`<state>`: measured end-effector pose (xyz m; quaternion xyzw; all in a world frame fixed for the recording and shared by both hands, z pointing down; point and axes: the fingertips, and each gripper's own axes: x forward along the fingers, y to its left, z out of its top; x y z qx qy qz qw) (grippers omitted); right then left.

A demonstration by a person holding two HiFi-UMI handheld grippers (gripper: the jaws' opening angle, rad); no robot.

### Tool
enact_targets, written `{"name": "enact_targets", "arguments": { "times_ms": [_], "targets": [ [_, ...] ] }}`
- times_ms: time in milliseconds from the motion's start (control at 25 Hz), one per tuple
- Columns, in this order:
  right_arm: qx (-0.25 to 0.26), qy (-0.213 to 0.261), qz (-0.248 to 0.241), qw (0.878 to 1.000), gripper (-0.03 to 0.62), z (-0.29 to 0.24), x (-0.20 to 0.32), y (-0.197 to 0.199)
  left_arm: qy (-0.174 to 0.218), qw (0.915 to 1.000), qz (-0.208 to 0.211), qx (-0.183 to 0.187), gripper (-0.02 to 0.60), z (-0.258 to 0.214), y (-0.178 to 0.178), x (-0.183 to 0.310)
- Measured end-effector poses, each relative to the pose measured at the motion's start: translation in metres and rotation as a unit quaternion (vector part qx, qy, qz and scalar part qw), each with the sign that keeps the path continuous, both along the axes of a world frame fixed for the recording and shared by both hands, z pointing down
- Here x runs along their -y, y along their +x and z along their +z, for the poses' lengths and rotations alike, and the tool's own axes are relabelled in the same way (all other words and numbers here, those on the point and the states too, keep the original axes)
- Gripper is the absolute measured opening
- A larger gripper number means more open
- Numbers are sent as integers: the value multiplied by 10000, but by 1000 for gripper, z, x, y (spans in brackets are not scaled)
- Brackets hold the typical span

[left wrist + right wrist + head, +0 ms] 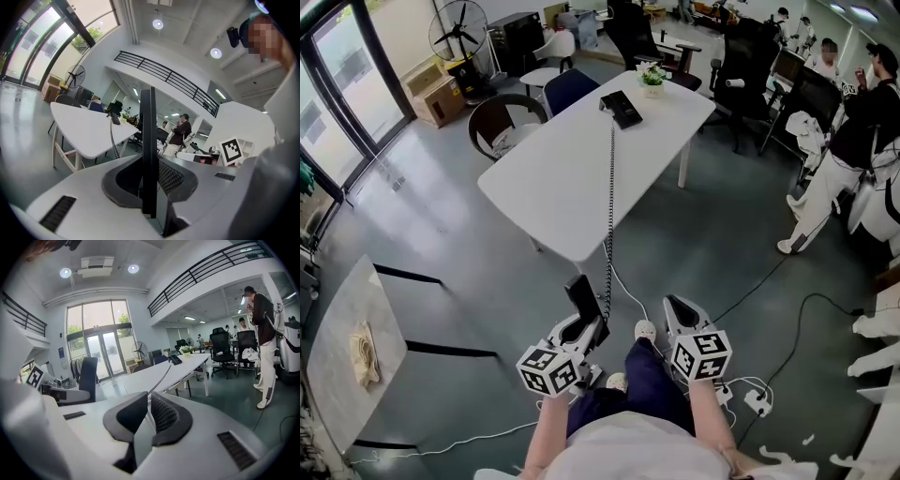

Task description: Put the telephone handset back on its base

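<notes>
Head view, steeply down: grips the dark handset [581, 296] upright between the fingers of the left gripper [584, 323], low over the floor and well apart from the base [622, 109]. Sets that base at the far end of the white table [534, 187], with a coiled cord [610, 202] stretched almost straight from it, over the table's near edge and down to the handset. Leaves the right gripper [683, 314] as far from the base as the left, fingers pressed together on nothing.

Likely trouble: dragging the base along the table if pulled any further away from it; snagging the cord on the table edge during the approach; twisting the handset in so narrow a pinch; tripping on loose floor cables [741, 394] lying on the way to the base.

Cannot make out the base's cradle at this range. Hides the handset's lower end behind the left gripper, and gives only an edge-on sliver of it in the left gripper view, so its facing stays unclear.
</notes>
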<state>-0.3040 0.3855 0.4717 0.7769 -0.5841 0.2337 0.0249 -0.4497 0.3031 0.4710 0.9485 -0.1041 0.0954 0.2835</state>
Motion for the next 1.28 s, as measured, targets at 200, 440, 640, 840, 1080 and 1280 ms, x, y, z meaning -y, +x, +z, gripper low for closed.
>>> {"name": "enact_targets", "arguments": {
  "times_ms": [200, 440, 640, 840, 1080, 1280],
  "targets": [
    [-34, 73, -121, 9999, 44, -6, 34, 29, 20, 9999, -148, 19, 80, -2, 22, 26],
    [-41, 73, -259, 9996, 44, -8, 70, 67, 9, 9996, -282, 2, 81, -4, 58, 57],
    [-110, 161, -363, 9992, 44, -15, 98, 105, 60, 9993, -362, -30, 81, -8, 96, 80],
    [-112, 160, -482, 9986, 44, -17, 117, 135, 54, 9989, -466, -13, 80, -9, 126, 96],
    [-147, 172, -677, 9974, 44, -17, 138, 167, -28, 9978, -662, -4, 80, -3, 156, 112],
    [-184, 221, -745, 9968, 44, -19, 149, 197, 53, 9973, -727, -63, 80, -5, 184, 121]
  ]
}}
